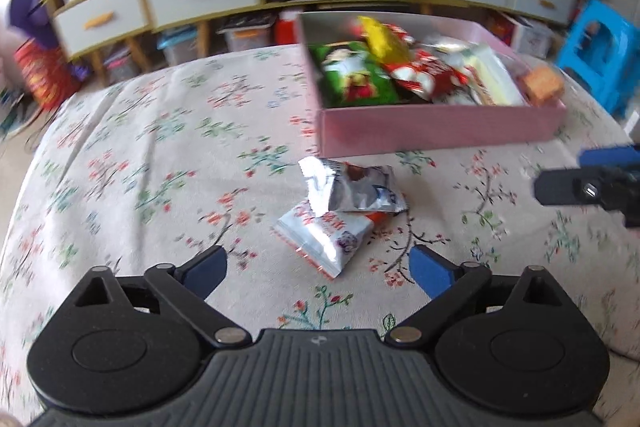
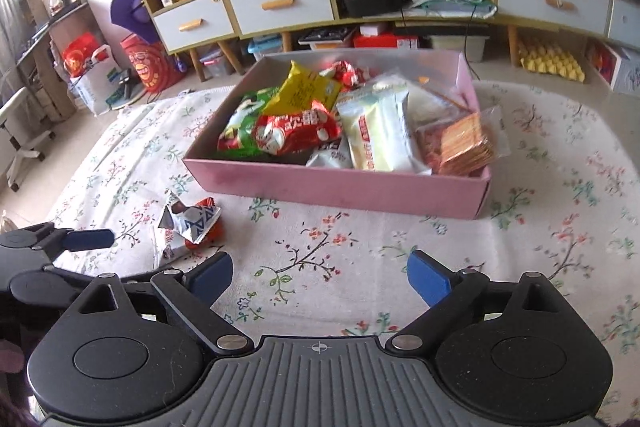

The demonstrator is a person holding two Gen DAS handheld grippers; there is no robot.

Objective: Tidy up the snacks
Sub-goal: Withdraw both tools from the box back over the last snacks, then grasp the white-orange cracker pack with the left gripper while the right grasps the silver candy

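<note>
Both tongs gape wide, holding nothing. The left tongs (image 1: 318,267) hang over two packets (image 1: 344,207) lying together on the floral bench (image 1: 140,167), just before the pink box (image 1: 440,131). The right view shows the box's snacks (image 2: 296,131) clearly (the left view blurs them); right tongs (image 2: 320,277) face it

Bare floral-clothed table (image 2: 320,259) lies open between the right gripper (image 2: 320,277) and the pink box (image 2: 340,187). Two loose snack packets (image 1: 340,211) sit directly before the spread left gripper (image 1: 319,269), partly blocking approach to the box's near wall.
</note>
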